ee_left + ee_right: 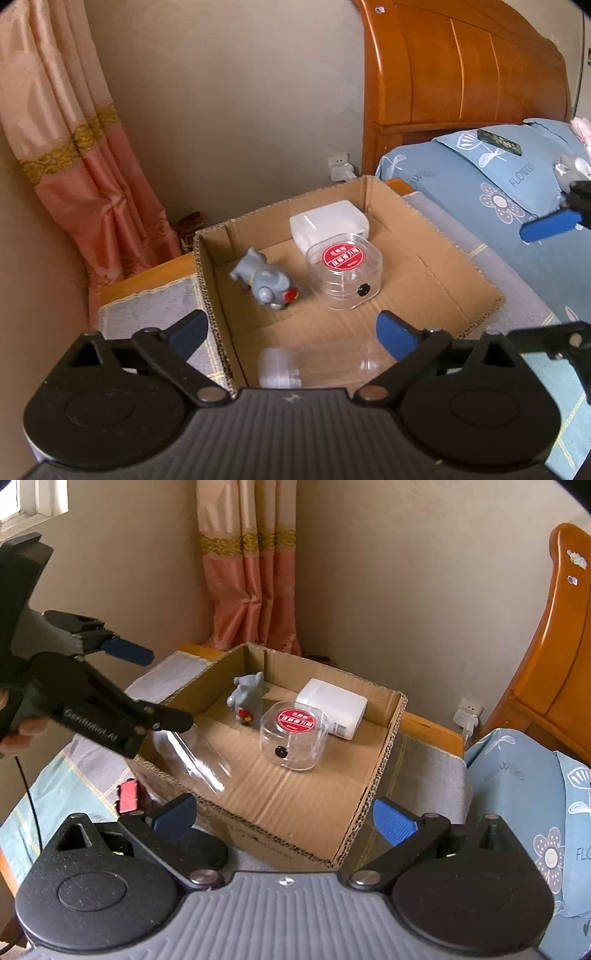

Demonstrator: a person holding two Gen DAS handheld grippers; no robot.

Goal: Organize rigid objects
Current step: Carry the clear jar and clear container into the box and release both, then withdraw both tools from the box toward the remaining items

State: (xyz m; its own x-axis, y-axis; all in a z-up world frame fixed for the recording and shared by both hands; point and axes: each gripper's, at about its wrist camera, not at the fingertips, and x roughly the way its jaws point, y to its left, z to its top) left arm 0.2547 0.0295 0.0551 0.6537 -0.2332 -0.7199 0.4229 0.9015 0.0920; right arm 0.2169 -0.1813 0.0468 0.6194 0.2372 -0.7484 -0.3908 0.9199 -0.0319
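While both grippers gape, cardboard box (476, 291) holds elephant toy (264, 282), clear jar (345, 271).

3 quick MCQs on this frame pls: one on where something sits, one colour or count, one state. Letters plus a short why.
1. Where is the grey toy elephant?
A. On the bed
B. Inside the cardboard box
C. In a gripper

2. What colour is the round label on the clear container?
A. Red
B. Green
C. Yellow

3. How is the left gripper?
A. Shut on the white box
B. Shut on the elephant
C. Open, gripping nothing

Key: 1 B, it lies on the box floor near the left wall. 2 A, a red disc with white lettering on its top. 3 C, both blue pads stand wide apart, with the clear bottle lying in the box below them.
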